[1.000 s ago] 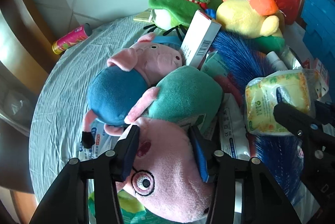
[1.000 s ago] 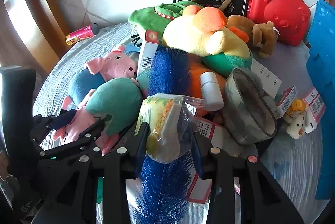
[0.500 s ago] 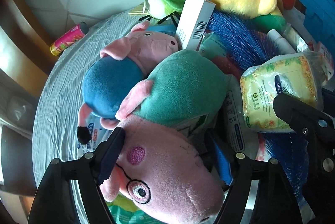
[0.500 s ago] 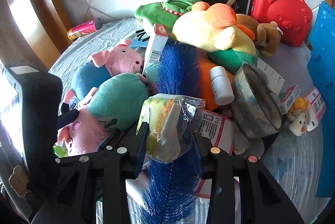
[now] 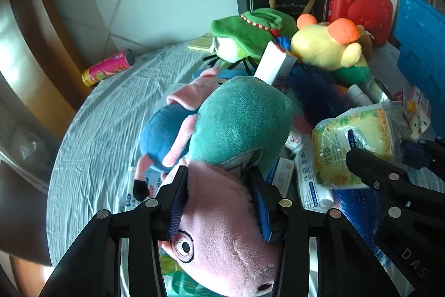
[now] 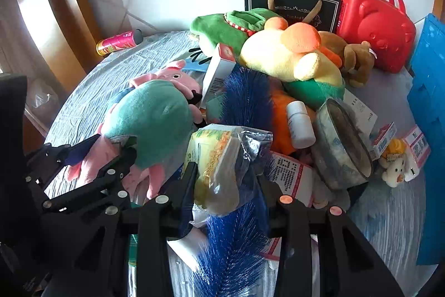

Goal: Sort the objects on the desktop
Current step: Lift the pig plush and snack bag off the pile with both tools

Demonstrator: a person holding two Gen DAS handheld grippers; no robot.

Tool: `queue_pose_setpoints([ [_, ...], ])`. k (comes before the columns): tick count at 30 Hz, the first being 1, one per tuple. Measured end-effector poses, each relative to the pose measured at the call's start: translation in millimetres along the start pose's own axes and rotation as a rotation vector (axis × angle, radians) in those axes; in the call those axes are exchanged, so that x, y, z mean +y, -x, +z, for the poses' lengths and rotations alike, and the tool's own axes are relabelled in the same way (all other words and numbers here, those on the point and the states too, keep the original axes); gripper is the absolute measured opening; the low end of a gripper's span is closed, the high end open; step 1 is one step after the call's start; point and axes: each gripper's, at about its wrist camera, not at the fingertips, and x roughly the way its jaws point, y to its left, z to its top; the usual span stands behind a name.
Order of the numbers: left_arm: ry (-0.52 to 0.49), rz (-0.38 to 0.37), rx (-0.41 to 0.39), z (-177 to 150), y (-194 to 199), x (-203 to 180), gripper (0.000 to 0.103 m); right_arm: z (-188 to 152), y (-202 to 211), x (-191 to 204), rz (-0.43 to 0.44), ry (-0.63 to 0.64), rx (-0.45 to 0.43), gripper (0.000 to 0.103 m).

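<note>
Backdrop: white tiled wall, wooden frame off to the left, and a round table (image 5: pixel 91 130) under a wrinkly grey-blue cloth, piled with stuff.
Left gripper (image 5: pixel 219 202): clamped on the pink head of the teal-dress pig plush (image 5: pixel 239 119) (blue pads pressing both sides of the head, eye facing the camera), at the near-left edge of the heap.
Right gripper (image 6: pixel 226 183): pinching a clear bag of yellow sponges (image 6: pixel 219 166), held above the blue bristle brush (image 6: pixel 244 102), which runs under it.
Behind the pig: a second pig plush in blue (image 5: pixel 161 130), touching the first one.
Middle of pile: white carton with barcode (image 6: pixel 218 72) standing tilted, white pill bottle (image 6: pixel 299 123), roll of tape (image 6: pixel 342 147) on its side.
Back of pile: green plush (image 6: pixel 228 27), yellow duck plush (image 6: pixel 289 55), brown bear (image 6: pixel 356 60), black gift box (image 6: pixel 292 2), red bear case (image 6: pixel 375 24).
Far left on the cloth: pink can (image 5: pixel 107 67) lying down, well apart from everything else.
Right edge: blue plastic crate (image 6: pixel 429 102), with a tiny white bear charm (image 6: pixel 395 169) and small boxes just beside it.
</note>
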Motion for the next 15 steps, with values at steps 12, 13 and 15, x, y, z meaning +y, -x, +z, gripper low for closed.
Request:
queue_pose_setpoints([
  [12, 0.008, -0.006, -0.160, 4, 70, 12, 0.040, -1, 55, 13, -0.019, 0.025, -0.109, 0.037],
  [13, 0.008, -0.006, -0.174, 4, 77, 12, 0.040, -1, 62, 13, -0.022, 0.026, -0.124, 0.037],
  [15, 0.007, -0.011, -0.200, 4, 90, 10, 0.040, -1, 76, 13, -0.032, 0.028, -0.154, 0.037],
])
